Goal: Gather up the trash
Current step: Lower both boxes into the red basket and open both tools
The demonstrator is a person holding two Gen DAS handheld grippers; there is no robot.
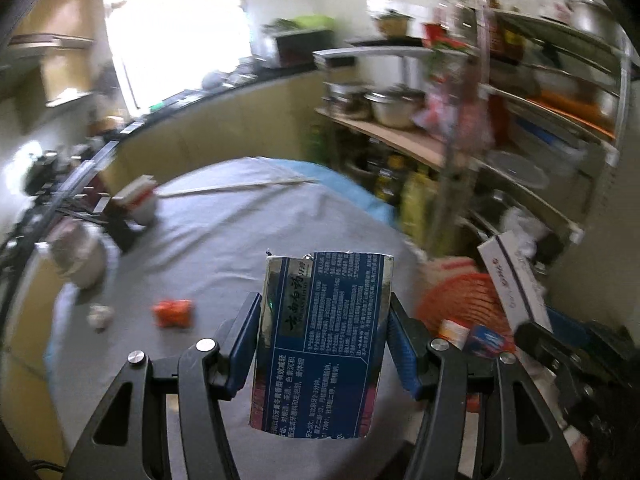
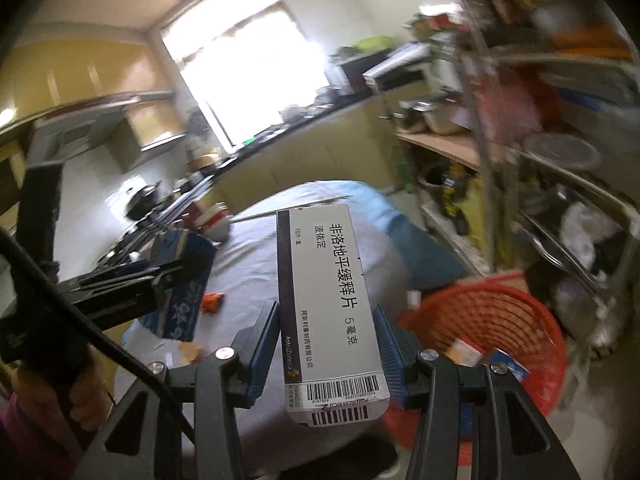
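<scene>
My left gripper [image 1: 322,344] is shut on a blue toothpaste box [image 1: 320,340] and holds it above the grey table [image 1: 224,240]. It also shows at the left of the right wrist view [image 2: 180,284]. My right gripper [image 2: 328,348] is shut on a white medicine box [image 2: 330,304], held above the table's right edge; the box also shows in the left wrist view [image 1: 514,276]. An orange basket [image 2: 492,320] with a few small packages stands below to the right, also seen in the left wrist view [image 1: 460,300]. An orange wrapper [image 1: 173,313] and a crumpled white scrap [image 1: 98,316] lie on the table.
A white cup [image 1: 80,256], a red-and-white bowl [image 1: 138,200] and a long stick [image 1: 236,188] sit on the table's far part. Metal shelves [image 1: 540,120] full of pots and bottles stand at the right. A counter [image 1: 180,100] runs under the window behind.
</scene>
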